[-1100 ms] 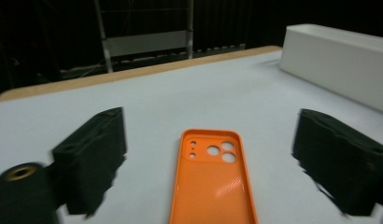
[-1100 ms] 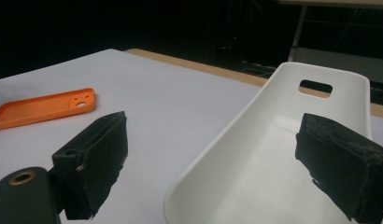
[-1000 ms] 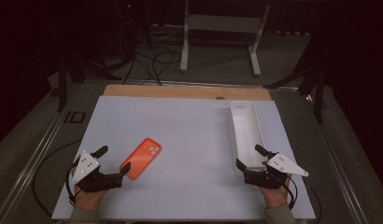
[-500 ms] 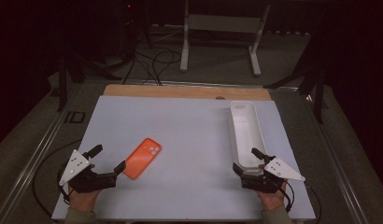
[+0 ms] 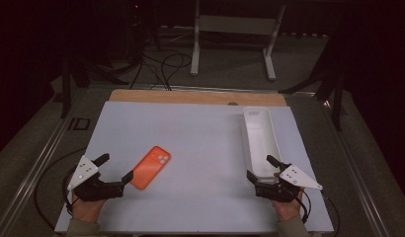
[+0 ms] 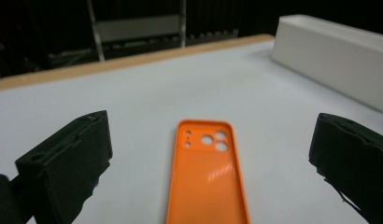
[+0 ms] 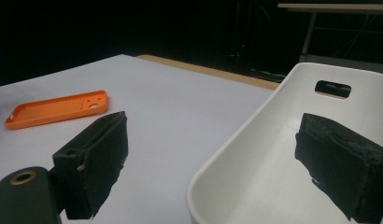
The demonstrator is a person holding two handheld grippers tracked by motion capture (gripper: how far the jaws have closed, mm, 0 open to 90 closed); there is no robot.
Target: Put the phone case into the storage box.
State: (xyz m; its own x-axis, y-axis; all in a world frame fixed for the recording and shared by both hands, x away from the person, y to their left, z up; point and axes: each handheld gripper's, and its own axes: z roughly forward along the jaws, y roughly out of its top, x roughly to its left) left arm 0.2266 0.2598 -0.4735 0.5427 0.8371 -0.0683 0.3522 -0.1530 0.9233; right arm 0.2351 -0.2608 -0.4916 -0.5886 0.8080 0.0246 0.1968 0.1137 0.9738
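An orange phone case (image 5: pixel 151 167) lies back-up on the white table top (image 5: pixel 190 133), left of centre, with its camera holes at the far end. My left gripper (image 5: pixel 116 166) is open just behind its near end. In the left gripper view the case (image 6: pixel 208 182) lies between the two spread jaws of that gripper (image 6: pixel 213 128), untouched. A long white tray (image 5: pixel 260 138) stands empty at the right. My right gripper (image 5: pixel 260 166) is open at the tray's near end. In the right gripper view its jaws (image 7: pixel 217 154) straddle the tray rim (image 7: pixel 227 154), one outside, one over the inside.
A wooden strip (image 5: pixel 190 97) runs along the table's far edge. Beyond it stand a metal frame (image 5: pixel 235 39) and floor cables (image 5: pixel 161 64). The orange case (image 7: pixel 59 109) lies off to the left in the right gripper view.
My right gripper has drawn slightly back and left at the tray's end. The left gripper wavered a little beside the case. Case and tray have not moved.
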